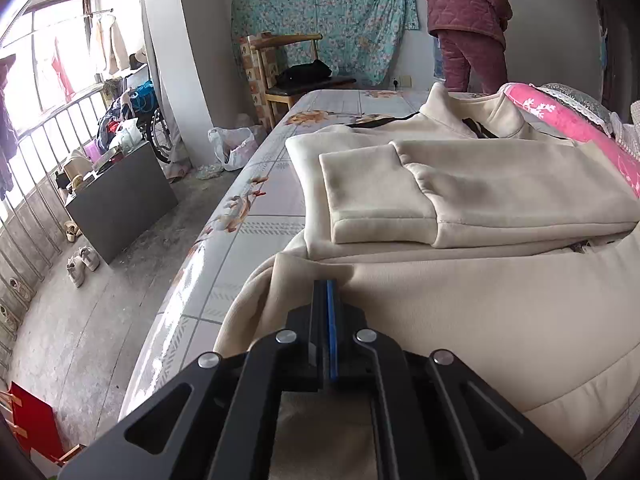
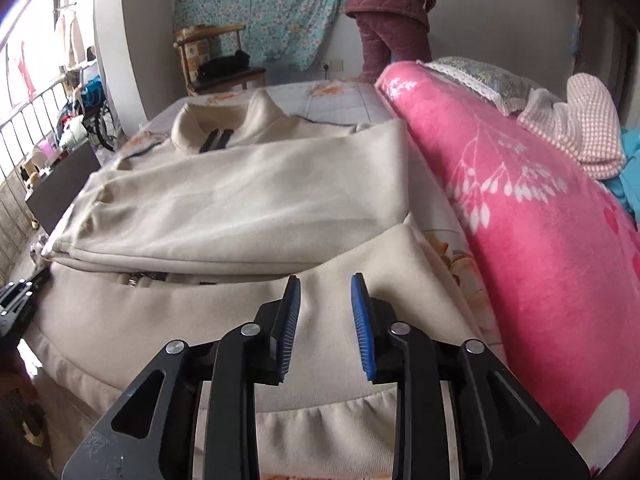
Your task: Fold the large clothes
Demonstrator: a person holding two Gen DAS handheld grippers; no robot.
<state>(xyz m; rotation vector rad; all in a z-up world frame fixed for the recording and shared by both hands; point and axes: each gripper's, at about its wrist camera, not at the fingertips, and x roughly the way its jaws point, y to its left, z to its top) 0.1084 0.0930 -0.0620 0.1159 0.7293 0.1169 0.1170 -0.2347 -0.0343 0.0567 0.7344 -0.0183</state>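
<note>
- Your left gripper (image 1: 329,285) has its jaws pressed together with only the blue pad edge showing between them; whether a fold of cloth is pinched there you cannot tell from the left wrist view.
- Your right gripper (image 2: 325,280) stands partly open, its blue pads apart, nothing between them, above the cream cloth.
- The cream jacket (image 2: 224,196) lies on the bed straight ahead at twelve o'clock, sleeves folded across the body, collar at the far end, the near hem under both tools.
- The bed (image 1: 256,208) wears a glossy floral cover, bare at ten o'clock of the jacket.
- A pink blanket (image 2: 532,216) is heaped at two o'clock, touching the jacket's right edge, with a checked cloth (image 2: 576,132) on top.
- Beyond the bed, a wooden chair (image 1: 280,76) sits at eleven o'clock before a hanging floral sheet (image 1: 320,12); a person in quilted maroon (image 1: 464,20) stands at one o'clock.
- Railings (image 1: 36,184) and a bright window are at nine o'clock, shoes (image 1: 82,264) on the concrete floor.
</note>
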